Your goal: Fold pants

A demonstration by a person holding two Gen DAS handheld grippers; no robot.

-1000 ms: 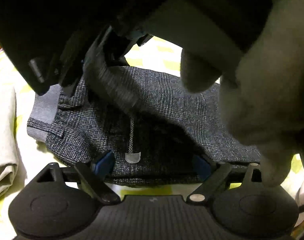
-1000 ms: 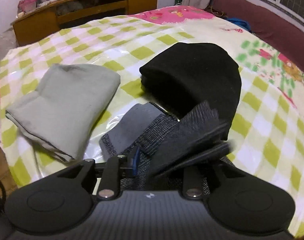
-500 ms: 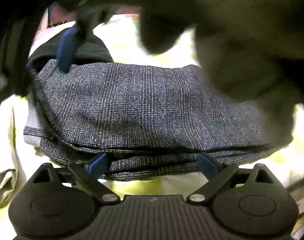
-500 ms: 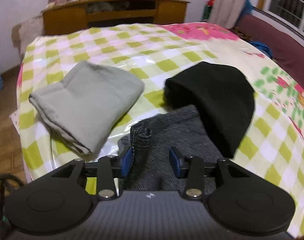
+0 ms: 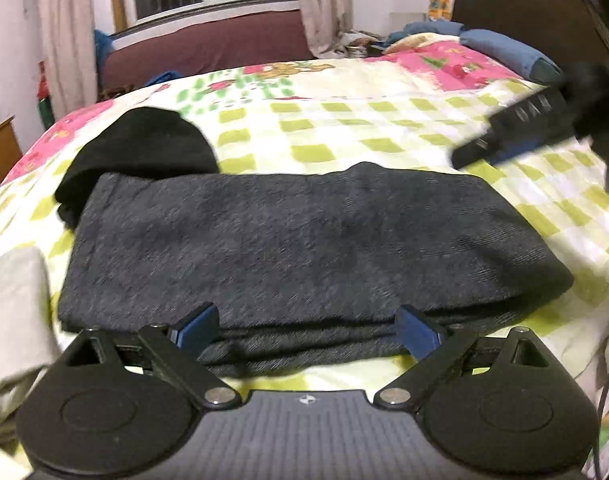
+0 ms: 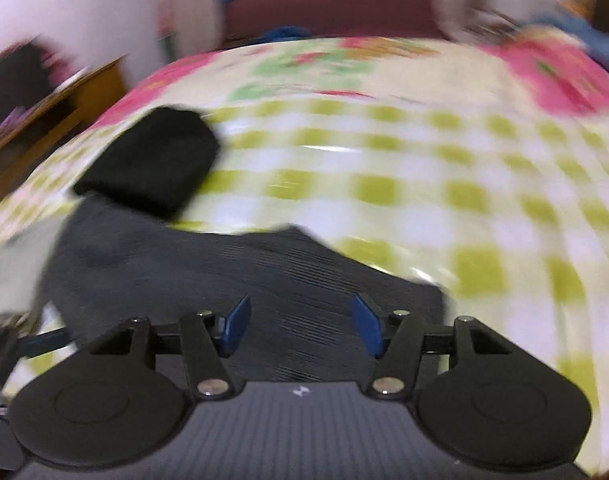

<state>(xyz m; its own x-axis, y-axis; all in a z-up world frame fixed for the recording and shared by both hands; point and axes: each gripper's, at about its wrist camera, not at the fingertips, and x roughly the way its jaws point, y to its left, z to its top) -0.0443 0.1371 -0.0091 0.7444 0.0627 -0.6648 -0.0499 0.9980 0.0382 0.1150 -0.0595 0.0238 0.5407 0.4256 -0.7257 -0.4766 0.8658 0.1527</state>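
Folded dark grey pants (image 5: pixel 304 240) flat on checked bed (image 5: pixel 344 128), black garment (image 5: pixel 140 148) touching far-left corner, left gripper (image 5: pixel 304 330) spread wide at near edge, right gripper (image 6: pixel 300 326) just opened (nothing pinched), above pants.

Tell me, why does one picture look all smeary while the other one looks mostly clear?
Right wrist view: the checked bedspread and black garment are streaked by motion blur, the gripper itself sharp. Left wrist view: the folded grey pants are fairly clear; only the right gripper at the edge is smeared. Both bend the room like a fisheye.
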